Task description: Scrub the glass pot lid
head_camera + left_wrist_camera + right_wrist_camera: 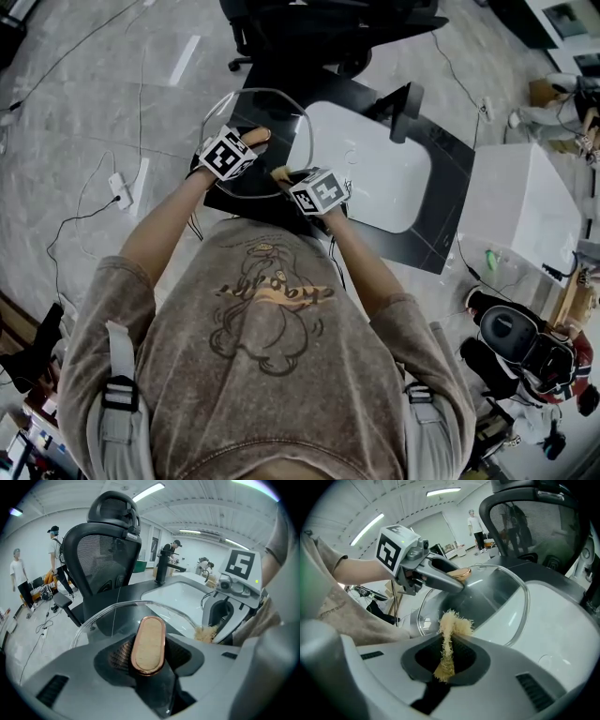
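The glass pot lid [499, 595] is hanging tilted in the air ahead of both tools, above the dark worktop [450, 225] and beside the white sink [375, 178]. The left gripper [255, 141] is clamping the lid's oval knob [148, 644] between its jaws and pointing steeply down, forearm stretched forward. The right gripper [284, 175], angled down alike, is pinching a pale fibre scrubber [453, 624] whose tuft is sticking out just at the glass near the rim; actual contact is hard to tell. Scrubbing seems to be under way. The next stroke is calling for firm pressure across the glass while the left is bracing the lid.
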